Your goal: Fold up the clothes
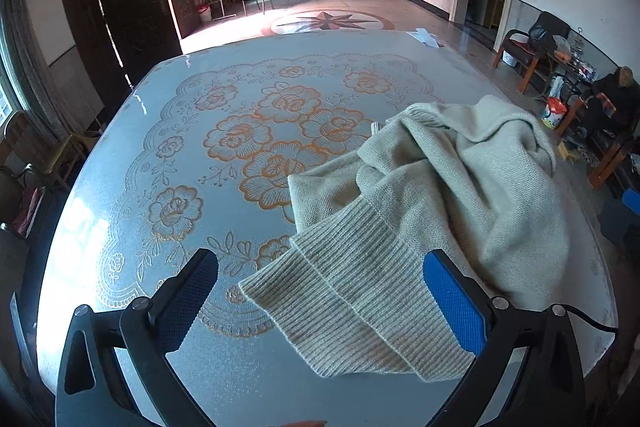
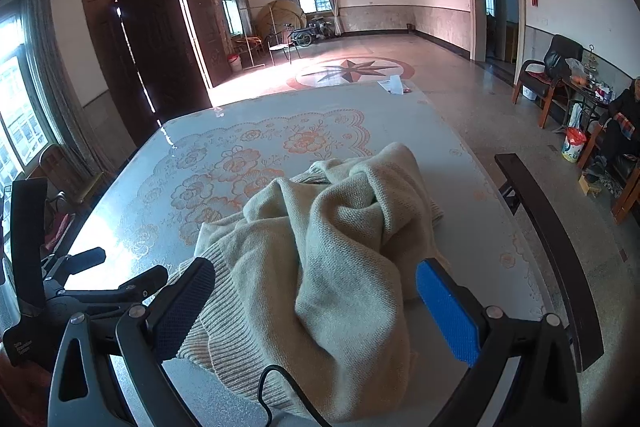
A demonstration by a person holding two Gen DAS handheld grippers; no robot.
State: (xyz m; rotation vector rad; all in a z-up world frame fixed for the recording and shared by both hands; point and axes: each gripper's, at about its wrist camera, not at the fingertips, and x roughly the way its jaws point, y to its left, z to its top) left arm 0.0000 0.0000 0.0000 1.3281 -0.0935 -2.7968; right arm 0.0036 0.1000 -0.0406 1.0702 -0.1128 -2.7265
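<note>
I hold two grabbers over a big table (image 1: 120, 211) with a shiny blue-grey cloth that has orange flowers drawn on it.

A soft, pale green-grey knitted sweater (image 1: 460, 187) lies in a crumpled heap on the table. It sits on the near right part of the table, on top of the edge of the flower picture. Its ribbed hem (image 1: 352, 311) is spread flat toward me, and the rest is bunched up in big folds behind it.

My left grabber (image 1: 320, 303) has its two fingers spread wide apart. The ribbed hem lies between them, below them on the table. I cannot tell if the blue pad (image 1: 454, 303) on the right finger touches the knit. The dark pad (image 1: 186, 301) on the other side is over bare tablecloth.

My right grabber (image 2: 316, 311) is spread wide too. It is over the bunched middle of the sweater (image 2: 340, 251), and a big fold rises up between the two fingers. A thin black cable (image 2: 280, 387) loops in front of the knit there.

In the right view, my left grabber (image 2: 72, 283) shows at the left edge, near the hem.

Some white paper (image 1: 424, 37) lies on the far corner of the table. A dark wooden chair back (image 2: 552, 255) stands just beside the table on the right.
</note>
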